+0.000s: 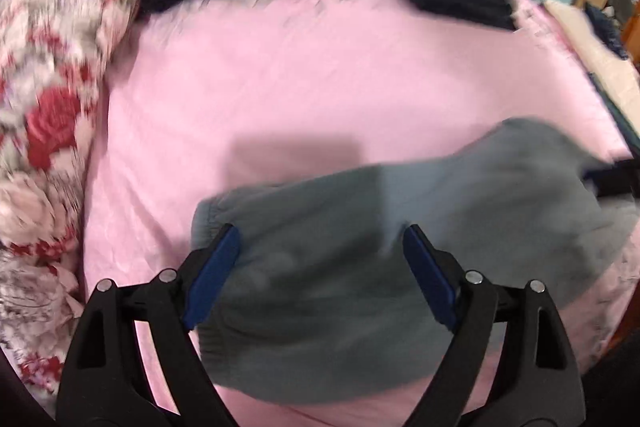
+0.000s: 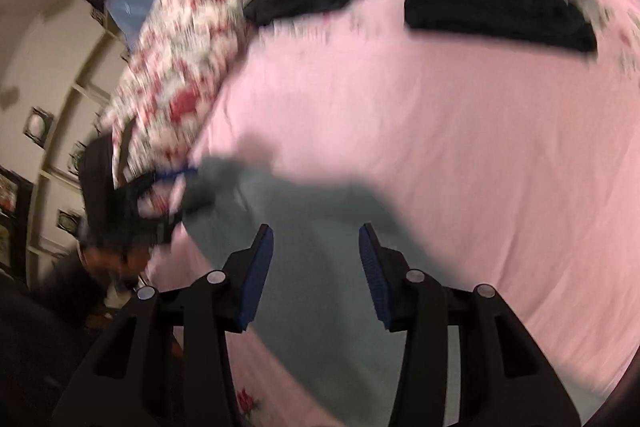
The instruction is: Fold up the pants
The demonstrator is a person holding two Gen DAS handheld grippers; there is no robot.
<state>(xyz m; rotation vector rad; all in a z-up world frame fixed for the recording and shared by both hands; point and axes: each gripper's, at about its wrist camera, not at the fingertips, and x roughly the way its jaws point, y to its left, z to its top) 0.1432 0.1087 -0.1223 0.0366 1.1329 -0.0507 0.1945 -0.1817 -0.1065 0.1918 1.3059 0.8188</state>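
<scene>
Both tools above grey pants (image 1: 360,227) on pink sheet (image 1: 280,87), apart.

No text, label, brand or number could be read in either view. Both pictures were blurred. The small dark marks on the pink sheet (image 1: 280,75) were too smeared to tell whether they were writing.
</scene>
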